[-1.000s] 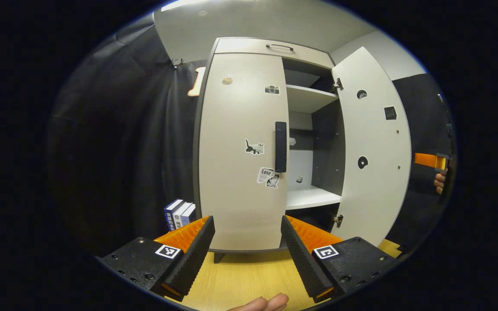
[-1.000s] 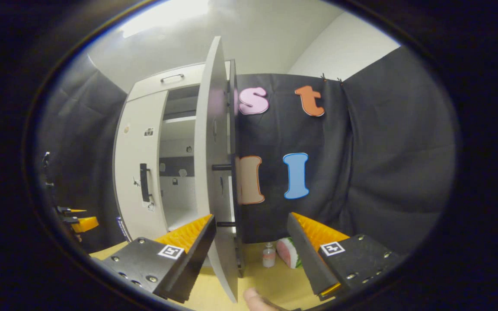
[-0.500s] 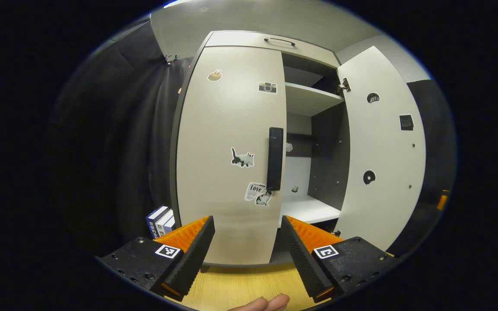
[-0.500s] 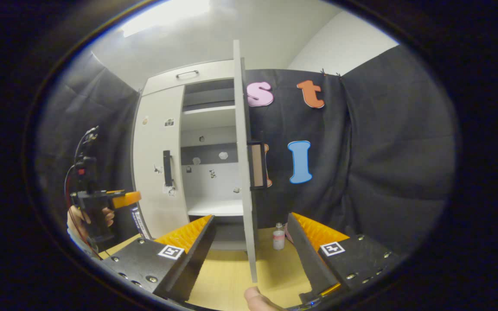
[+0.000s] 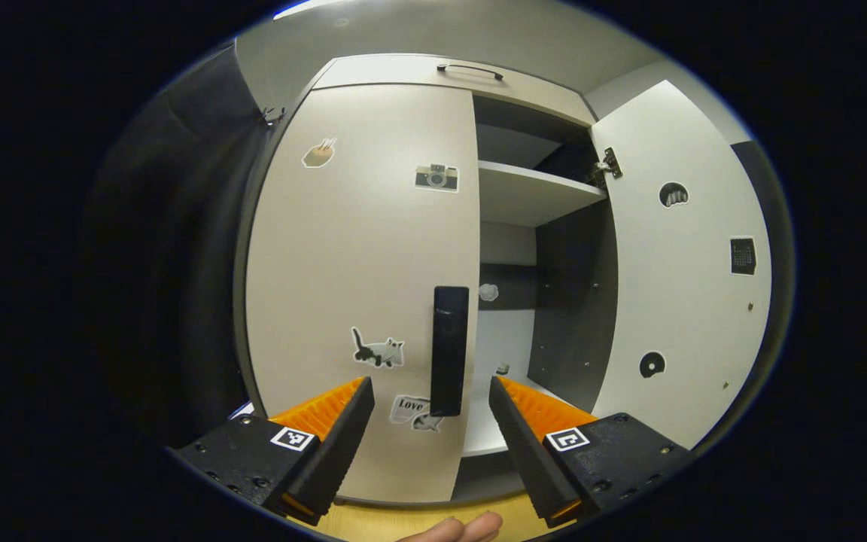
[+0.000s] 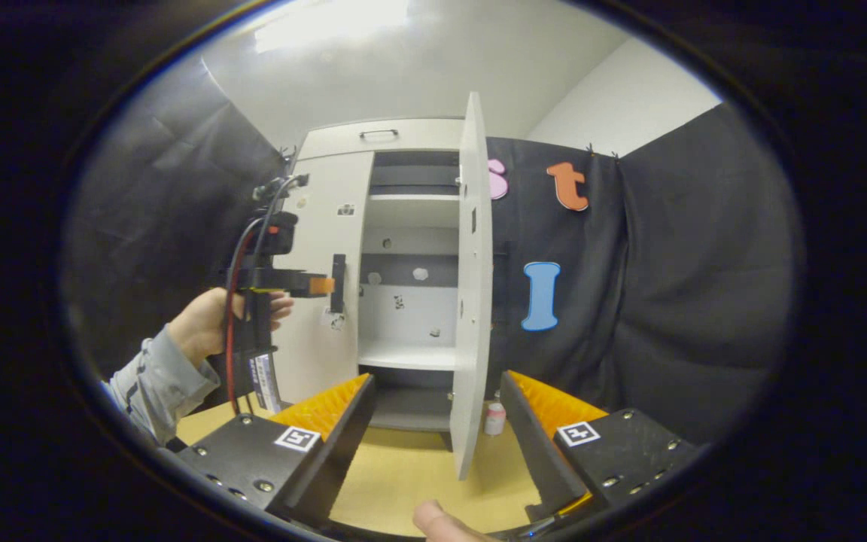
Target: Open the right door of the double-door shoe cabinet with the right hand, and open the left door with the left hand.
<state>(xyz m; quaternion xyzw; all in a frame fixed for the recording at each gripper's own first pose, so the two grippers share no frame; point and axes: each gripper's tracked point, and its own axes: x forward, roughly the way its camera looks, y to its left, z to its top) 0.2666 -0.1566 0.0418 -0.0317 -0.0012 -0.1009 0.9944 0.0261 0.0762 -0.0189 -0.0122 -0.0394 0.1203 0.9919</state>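
Two cabinet doors, right door (image 6: 473,286) open, left door (image 5: 362,286) closed

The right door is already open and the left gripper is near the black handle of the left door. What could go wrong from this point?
The left gripper is open, the left door's black handle sitting between its fingers but not yet gripped. Closing off-centre might make them slip off the narrow handle. The right door stands wide open, edge-on before the right gripper, which could bump it.
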